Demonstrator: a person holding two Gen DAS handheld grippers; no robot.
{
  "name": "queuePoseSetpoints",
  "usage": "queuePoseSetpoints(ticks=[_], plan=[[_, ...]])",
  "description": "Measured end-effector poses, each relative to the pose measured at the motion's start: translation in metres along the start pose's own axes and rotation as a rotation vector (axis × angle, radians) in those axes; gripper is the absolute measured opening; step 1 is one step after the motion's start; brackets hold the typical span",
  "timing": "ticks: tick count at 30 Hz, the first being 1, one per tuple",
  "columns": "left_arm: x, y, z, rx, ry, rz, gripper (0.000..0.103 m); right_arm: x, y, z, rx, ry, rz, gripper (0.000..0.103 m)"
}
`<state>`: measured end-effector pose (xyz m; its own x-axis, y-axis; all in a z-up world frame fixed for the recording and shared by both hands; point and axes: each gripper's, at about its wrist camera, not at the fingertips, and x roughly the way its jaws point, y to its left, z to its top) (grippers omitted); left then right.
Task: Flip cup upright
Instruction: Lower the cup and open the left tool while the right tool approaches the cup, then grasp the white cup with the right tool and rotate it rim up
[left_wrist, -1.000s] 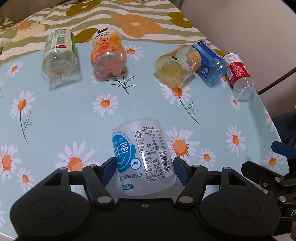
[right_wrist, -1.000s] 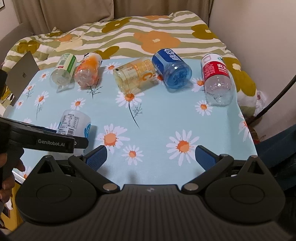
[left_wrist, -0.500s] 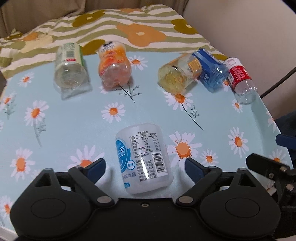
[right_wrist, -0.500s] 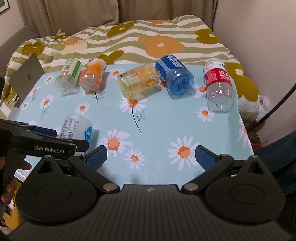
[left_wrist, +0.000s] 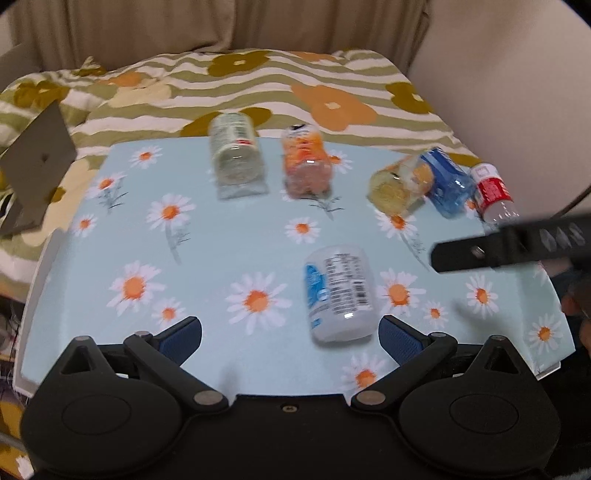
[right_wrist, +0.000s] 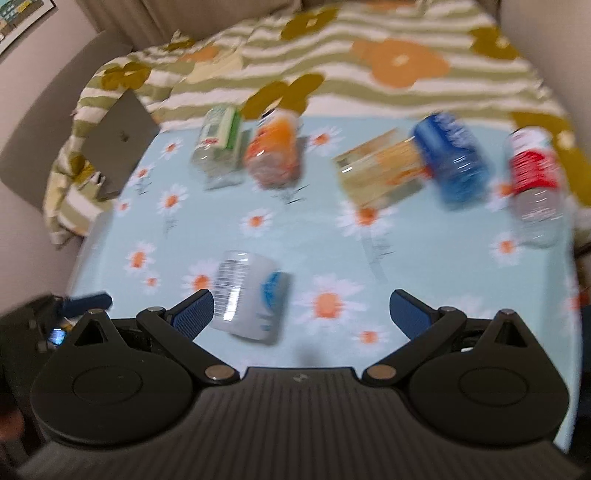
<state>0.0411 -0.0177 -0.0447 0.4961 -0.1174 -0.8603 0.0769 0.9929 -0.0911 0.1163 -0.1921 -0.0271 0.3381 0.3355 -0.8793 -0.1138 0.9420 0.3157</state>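
Left gripper (left_wrist: 290, 338) fingers wide apart, grasping nothing. Right gripper (right_wrist: 301, 308) same, empty. White cup (left_wrist: 338, 293) standing on daisy table (left_wrist: 229, 251), free, at 1 o'clock from left gripper. Far row, 12 o'clock: five bottles lying down (left_wrist: 236, 160). Careless swing could knock cup over.

The left matte black plastic claw (left_wrist: 290, 334) has two round, disc-like housings with faint circular recesses, angled black link arms with silver pivot pins, and blue ribbed rubber fingertips (left_wrist: 400, 338). A small screw sits at the centre of its flat black body. The right matte black plastic claw (right_wrist: 301, 314) is built alike, with blue textured fingertips (right_wrist: 194, 314), silver rivets and triangular cut-outs in the links, but its body is ridged grey-black with a small pale logo at the centre edge.
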Motion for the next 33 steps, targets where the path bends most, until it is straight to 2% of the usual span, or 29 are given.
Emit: queuePoseSetpoints(ticks=[7,11,17,19,27,33], plan=[[-0.01,0.044,-0.011,-0.095,-0.011,0.013,0.103,0.063,0.0,0.026,0.187,0.147,0.079,0.103],[-0.011,0.067,-0.018,-0.135,-0.001,0.03,0.103,0.086,0.002,0.031,0.21,0.185,0.071,0.102],[-0.013,0.088,-0.023,-0.17,-0.001,0.046,0.103,0.107,0.003,0.031,0.243,0.226,0.079,0.087],[-0.014,0.091,-0.024,-0.174,-0.004,0.047,0.103,0.11,0.002,0.03,0.26,0.232,0.099,0.075],[-0.016,0.094,-0.024,-0.165,-0.007,0.044,0.103,0.103,0.005,0.027,0.249,0.212,0.105,0.071],[-0.022,0.093,-0.021,-0.159,-0.026,0.04,0.103,0.075,0.017,0.027,0.195,0.138,0.134,0.069]])
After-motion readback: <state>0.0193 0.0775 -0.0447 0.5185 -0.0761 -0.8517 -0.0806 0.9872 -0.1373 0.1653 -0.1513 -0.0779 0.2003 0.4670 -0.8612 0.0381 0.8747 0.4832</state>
